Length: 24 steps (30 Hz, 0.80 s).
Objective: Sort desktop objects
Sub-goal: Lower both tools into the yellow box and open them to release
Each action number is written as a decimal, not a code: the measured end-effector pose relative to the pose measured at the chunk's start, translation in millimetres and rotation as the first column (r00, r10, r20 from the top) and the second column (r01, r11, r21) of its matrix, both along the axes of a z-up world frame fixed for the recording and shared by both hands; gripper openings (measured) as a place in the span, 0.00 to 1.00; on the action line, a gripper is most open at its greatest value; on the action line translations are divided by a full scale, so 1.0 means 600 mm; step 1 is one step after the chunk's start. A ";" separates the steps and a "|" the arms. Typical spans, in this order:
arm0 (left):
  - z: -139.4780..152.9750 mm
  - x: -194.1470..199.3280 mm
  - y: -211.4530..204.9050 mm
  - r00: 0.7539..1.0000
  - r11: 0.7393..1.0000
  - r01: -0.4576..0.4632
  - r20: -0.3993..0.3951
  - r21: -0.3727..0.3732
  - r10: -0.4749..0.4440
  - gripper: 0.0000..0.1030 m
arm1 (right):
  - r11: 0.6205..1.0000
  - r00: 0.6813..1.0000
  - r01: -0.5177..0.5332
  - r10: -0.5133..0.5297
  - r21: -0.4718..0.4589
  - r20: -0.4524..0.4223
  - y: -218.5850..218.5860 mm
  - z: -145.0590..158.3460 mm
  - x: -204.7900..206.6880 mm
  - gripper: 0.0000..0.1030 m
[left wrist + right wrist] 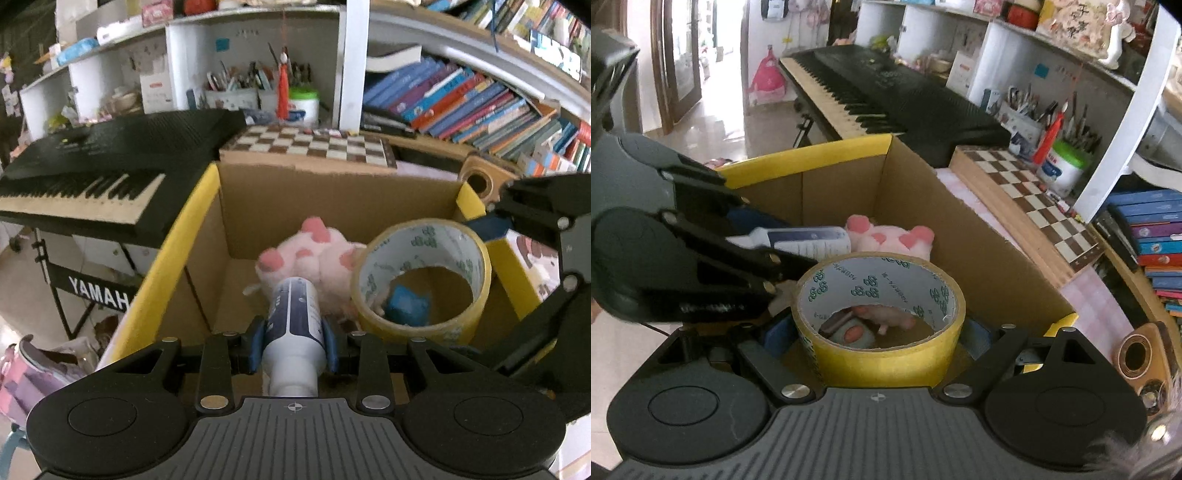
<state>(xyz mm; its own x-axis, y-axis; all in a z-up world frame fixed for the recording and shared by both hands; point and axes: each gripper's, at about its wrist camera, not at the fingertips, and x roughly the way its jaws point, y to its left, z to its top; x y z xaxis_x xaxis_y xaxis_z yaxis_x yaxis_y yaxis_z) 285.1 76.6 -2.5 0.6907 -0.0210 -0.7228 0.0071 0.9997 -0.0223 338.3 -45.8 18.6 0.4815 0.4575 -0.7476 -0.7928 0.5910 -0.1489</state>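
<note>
Left gripper clamps white-blue tube, long axis toward 12 o'clock, nose over pink plush in cardboard box. Right gripper grips yellow tape roll, hole up, above box at tube's 3 o'clock. Both near drop.

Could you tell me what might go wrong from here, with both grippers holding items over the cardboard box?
1. The left gripper and right gripper sit close together above the box; they could collide.
2. The tape roll might land on the pink plush toy and roll.
3. The white-and-blue bottle points downward and could slip early.
</note>
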 end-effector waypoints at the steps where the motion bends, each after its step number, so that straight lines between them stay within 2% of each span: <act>1: -0.002 0.002 0.003 1.000 1.000 -0.006 -0.008 -0.015 0.006 0.30 | 1.000 1.000 -0.004 0.004 -0.007 -0.008 0.000 -0.001 0.002 0.87; 6: -0.015 0.006 0.002 0.999 1.000 0.004 -0.051 0.003 -0.004 0.30 | 1.000 0.993 -0.004 0.001 -0.027 -0.116 -0.001 -0.013 0.022 0.87; 8: -0.015 0.005 0.002 0.999 1.000 0.009 -0.051 0.000 -0.009 0.30 | 0.998 0.991 -0.014 0.007 -0.056 -0.132 -0.002 -0.024 0.024 0.87; 12: -0.016 0.007 0.001 0.999 1.000 0.009 -0.049 0.003 -0.009 0.30 | 0.992 0.997 -0.045 0.037 -0.118 -0.069 0.005 -0.040 0.010 0.87; 17: -0.016 0.008 -0.001 0.999 1.000 0.013 -0.053 0.014 -0.013 0.30 | 0.990 0.997 -0.046 0.038 -0.131 -0.064 0.008 -0.042 0.008 0.87; 19: -0.011 0.001 -0.004 1.000 0.999 0.018 -0.023 0.033 -0.018 0.30 | 0.990 0.997 -0.043 0.035 -0.132 -0.064 0.007 -0.042 0.009 0.87; 22: 0.008 -0.018 -0.012 0.997 0.998 0.044 0.068 0.049 -0.047 0.34 | 0.992 0.998 -0.030 0.023 -0.120 -0.058 0.001 -0.039 0.008 0.88; 24: 0.022 -0.030 -0.019 0.991 0.995 0.059 0.119 0.080 -0.068 0.46 | 0.995 0.999 -0.021 0.016 -0.098 -0.046 -0.005 -0.033 0.006 0.88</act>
